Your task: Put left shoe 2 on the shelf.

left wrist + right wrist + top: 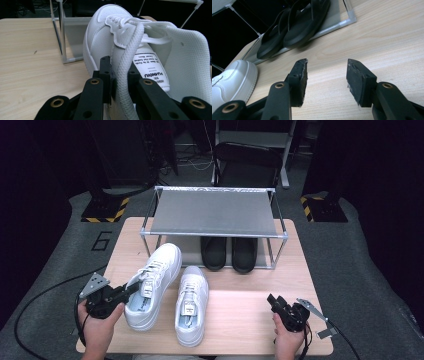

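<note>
Two white sneakers are on the wooden table (pixel 240 317). My left gripper (pixel 133 290) is shut on the padded collar edge of the left sneaker (pixel 161 264), at the heel end. In the left gripper view the black jaws (pixel 118 71) pinch that white collar (pixel 125 75) beside the tongue label (pixel 150 67). This sneaker points toward the rack at an angle. The right sneaker (pixel 192 304) lies flat beside it. My right gripper (pixel 274 301) is open near the front right of the table, with only bare wood between its jaws (pixel 327 67).
A metal shoe rack (pixel 215 214) stands at the back of the table, with a pair of black slippers (pixel 229 253) on its lower shelf. The slippers (pixel 294 27) and a sneaker toe (pixel 234 75) lie ahead of the right gripper. Cables trail off both sides.
</note>
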`<state>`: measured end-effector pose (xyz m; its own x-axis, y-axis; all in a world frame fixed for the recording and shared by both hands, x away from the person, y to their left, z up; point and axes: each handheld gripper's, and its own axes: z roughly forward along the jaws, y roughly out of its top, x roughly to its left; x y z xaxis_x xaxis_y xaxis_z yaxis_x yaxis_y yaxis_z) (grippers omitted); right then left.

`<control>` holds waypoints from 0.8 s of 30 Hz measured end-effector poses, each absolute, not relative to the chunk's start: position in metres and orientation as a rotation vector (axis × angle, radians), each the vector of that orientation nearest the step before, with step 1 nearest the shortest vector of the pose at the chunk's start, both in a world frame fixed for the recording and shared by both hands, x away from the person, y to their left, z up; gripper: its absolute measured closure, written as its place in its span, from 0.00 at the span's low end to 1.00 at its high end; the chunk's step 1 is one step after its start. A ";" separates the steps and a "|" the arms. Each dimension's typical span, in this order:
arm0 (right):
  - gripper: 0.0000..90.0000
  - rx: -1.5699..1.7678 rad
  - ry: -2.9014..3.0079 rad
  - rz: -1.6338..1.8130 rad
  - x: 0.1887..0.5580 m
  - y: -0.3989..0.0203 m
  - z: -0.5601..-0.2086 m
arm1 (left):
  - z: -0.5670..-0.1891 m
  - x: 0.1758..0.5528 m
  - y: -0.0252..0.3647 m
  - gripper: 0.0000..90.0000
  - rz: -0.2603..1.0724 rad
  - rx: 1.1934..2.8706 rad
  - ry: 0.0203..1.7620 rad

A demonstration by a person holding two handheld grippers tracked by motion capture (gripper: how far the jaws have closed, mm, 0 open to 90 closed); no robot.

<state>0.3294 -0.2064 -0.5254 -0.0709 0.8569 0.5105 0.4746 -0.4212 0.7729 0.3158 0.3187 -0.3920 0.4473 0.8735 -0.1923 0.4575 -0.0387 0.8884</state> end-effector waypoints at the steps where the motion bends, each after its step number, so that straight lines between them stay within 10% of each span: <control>1: 0.57 1.856 1.431 1.488 0.329 -0.207 -0.526 | -0.390 0.316 0.317 0.90 0.504 1.668 1.163; 24: 0.57 1.860 1.410 1.501 0.326 -0.211 -0.526 | -0.374 0.323 0.296 0.90 0.479 1.681 1.087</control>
